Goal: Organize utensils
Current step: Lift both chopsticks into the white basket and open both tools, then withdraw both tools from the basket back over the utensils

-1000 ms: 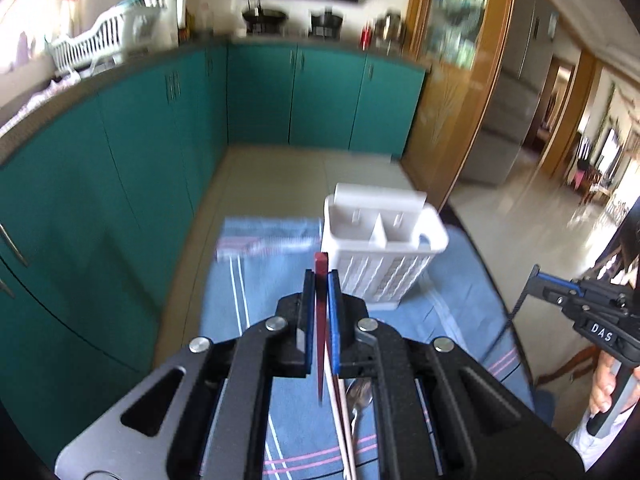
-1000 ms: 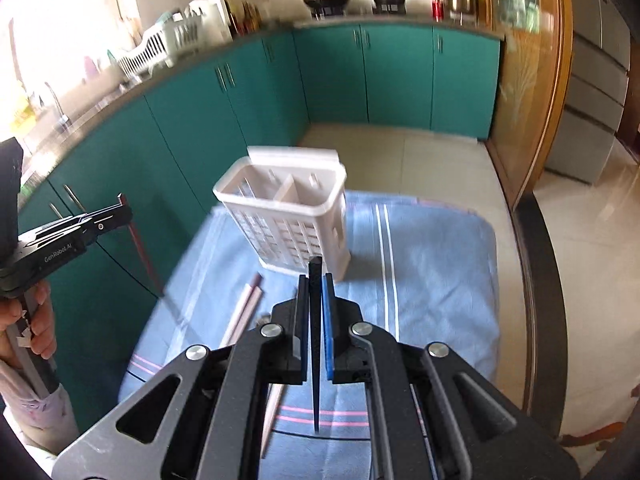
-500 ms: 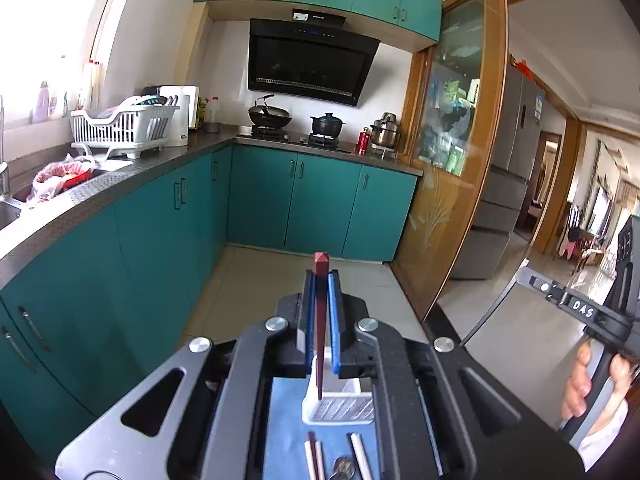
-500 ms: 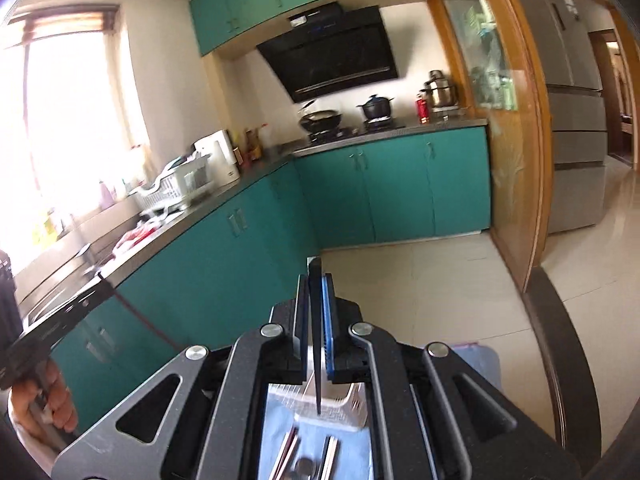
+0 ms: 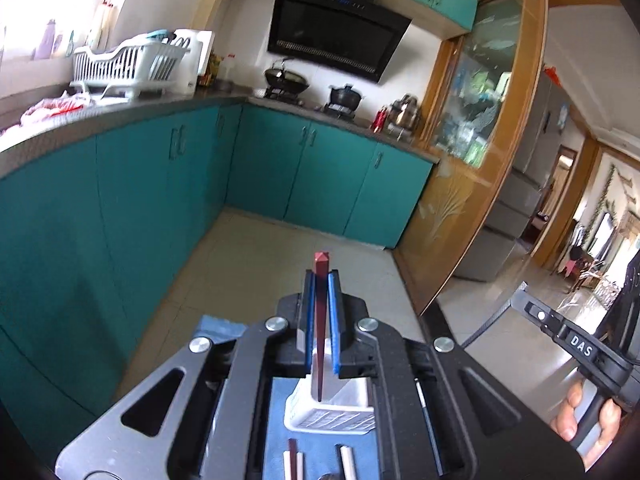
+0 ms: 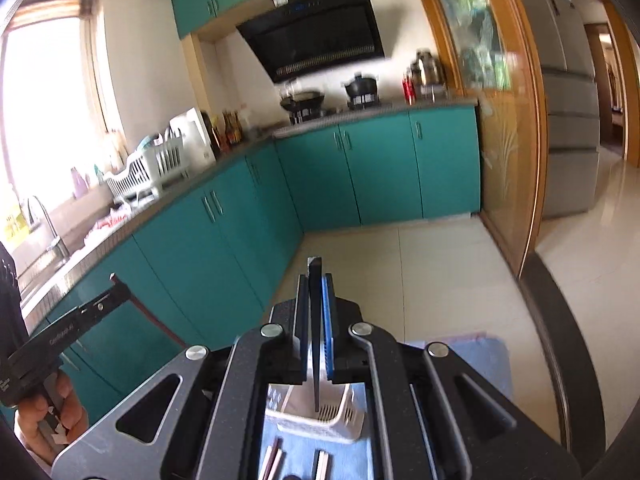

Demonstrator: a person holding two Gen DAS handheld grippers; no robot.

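Note:
My left gripper [image 5: 320,278] is shut on a dark red chopstick [image 5: 319,320], whose thin tip hangs over the white utensil holder [image 5: 328,416]. In the right wrist view, my right gripper [image 6: 316,276] is shut on a black chopstick [image 6: 316,328] that points down above the same holder [image 6: 316,416]. Both are held well above the blue cloth [image 5: 280,404]. More chopsticks [image 5: 294,460] lie on the cloth near the holder. Each view shows the other gripper at its edge: the right one [image 5: 522,294] and the left one [image 6: 120,292], each in a hand.
Teal cabinets [image 5: 120,220] and a dark countertop run along the left and back. A white dish rack [image 5: 128,66] and a stove with pots [image 5: 288,80] stand on the counter. A wood-framed glass door [image 5: 480,140] stands on the right, above a tiled floor [image 6: 400,260].
Both grippers rose and tilted up, each still holding its chopstick. The holder and cloth, once in open view ahead, now show only low between the gripper bodies.

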